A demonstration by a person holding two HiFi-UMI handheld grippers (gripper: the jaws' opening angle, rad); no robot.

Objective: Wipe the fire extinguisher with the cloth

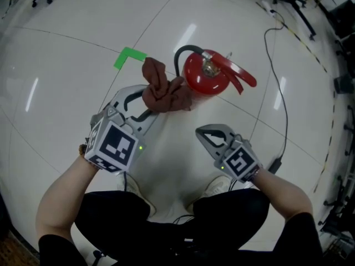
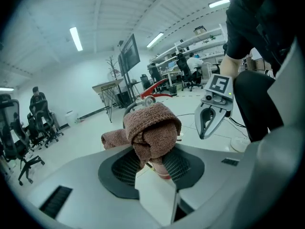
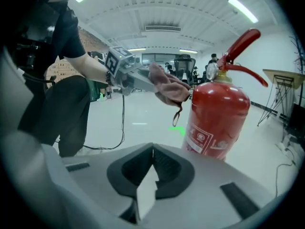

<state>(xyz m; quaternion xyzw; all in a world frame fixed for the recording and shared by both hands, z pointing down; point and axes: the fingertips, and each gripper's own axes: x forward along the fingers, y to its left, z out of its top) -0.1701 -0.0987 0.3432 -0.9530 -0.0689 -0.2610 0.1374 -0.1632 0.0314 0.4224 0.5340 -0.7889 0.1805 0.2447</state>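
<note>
A red fire extinguisher (image 1: 205,76) stands upright on the white floor, its lever and black hose at the top. A brown cloth (image 1: 163,90) is bunched in my left gripper (image 1: 148,103), which is shut on it and holds it against the extinguisher's left side. In the left gripper view the cloth (image 2: 152,130) fills the space between the jaws. In the right gripper view the cloth (image 3: 169,89) hangs against the extinguisher (image 3: 217,118) near its neck. My right gripper (image 1: 202,133) hovers in front of the extinguisher, jaws shut with nothing between them (image 3: 151,159).
A green tape corner (image 1: 127,57) marks the floor behind the cloth. A black cable (image 1: 277,93) runs along the floor at the right. The person's legs (image 1: 166,220) are just below both grippers. Office chairs (image 2: 19,147) and desks stand far off.
</note>
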